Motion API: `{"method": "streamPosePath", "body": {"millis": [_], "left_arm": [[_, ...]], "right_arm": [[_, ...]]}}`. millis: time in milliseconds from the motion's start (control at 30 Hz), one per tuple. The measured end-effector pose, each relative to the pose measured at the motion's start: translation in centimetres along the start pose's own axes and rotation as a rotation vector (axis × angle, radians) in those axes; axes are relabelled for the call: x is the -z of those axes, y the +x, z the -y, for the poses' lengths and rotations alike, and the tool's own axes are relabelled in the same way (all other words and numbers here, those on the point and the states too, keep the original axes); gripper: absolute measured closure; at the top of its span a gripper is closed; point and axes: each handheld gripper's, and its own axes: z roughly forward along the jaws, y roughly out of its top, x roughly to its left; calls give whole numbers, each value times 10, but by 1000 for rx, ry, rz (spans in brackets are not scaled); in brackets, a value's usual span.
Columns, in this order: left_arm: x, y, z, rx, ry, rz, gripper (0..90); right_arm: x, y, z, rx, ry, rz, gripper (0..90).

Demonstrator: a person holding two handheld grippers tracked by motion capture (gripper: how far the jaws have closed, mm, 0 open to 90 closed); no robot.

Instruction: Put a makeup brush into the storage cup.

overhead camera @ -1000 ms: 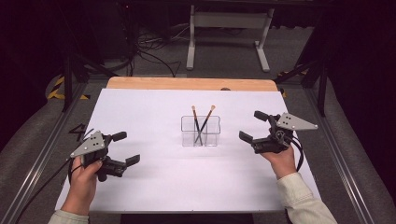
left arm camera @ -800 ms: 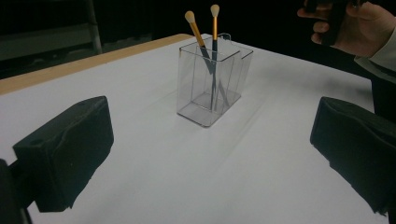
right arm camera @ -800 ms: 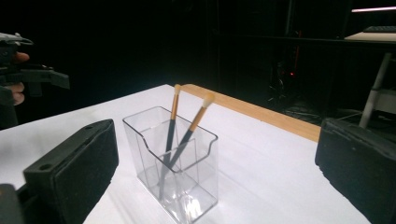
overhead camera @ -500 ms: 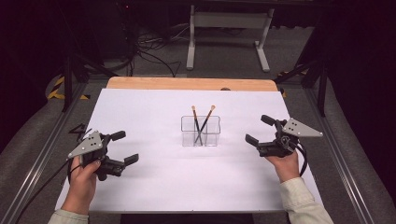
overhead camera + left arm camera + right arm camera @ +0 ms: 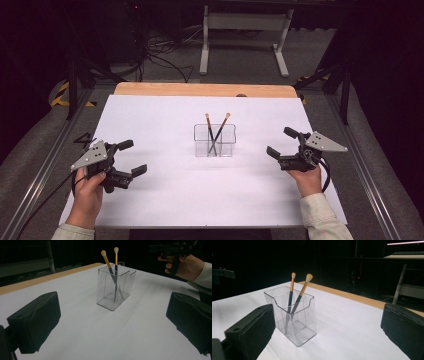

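Observation:
A clear plastic holder (image 5: 215, 142) stands upright at the middle of the white table (image 5: 165, 200). Two brushes (image 5: 222, 129) with gold ferrules and pale tips lean crossed inside it. My left gripper (image 5: 132, 157) hovers low at the left front, open, with nothing between its jaws. At the right, level with the holder, my right gripper (image 5: 281, 142) is open too and holds nothing. The left gripper view has the holder (image 5: 116, 287) ahead between wide jaws, with the other hand's gripper (image 5: 162, 250) beyond it. In the right gripper view the holder (image 5: 294, 315) sits close, just left of centre.
A wooden strip (image 5: 205, 90) runs along the table's far edge. Metal rails (image 5: 45, 165) flank both sides. A white stand (image 5: 245, 22) and cables (image 5: 160, 55) lie on the floor beyond.
My right gripper has drawn back from the holder, to the right and toward the person, still open. The left gripper has barely shifted.

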Motion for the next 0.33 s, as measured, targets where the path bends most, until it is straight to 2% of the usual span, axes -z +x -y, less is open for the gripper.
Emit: {"method": "streamPosePath", "body": {"millis": [200, 333], "left_arm": [[-1, 0, 1, 4, -6, -2, 4], [-1, 0, 1, 4, -6, -2, 4]], "right_arm": [[4, -6, 7, -31, -8, 16, 2], [5, -6, 8, -38, -22, 9, 2]]}}
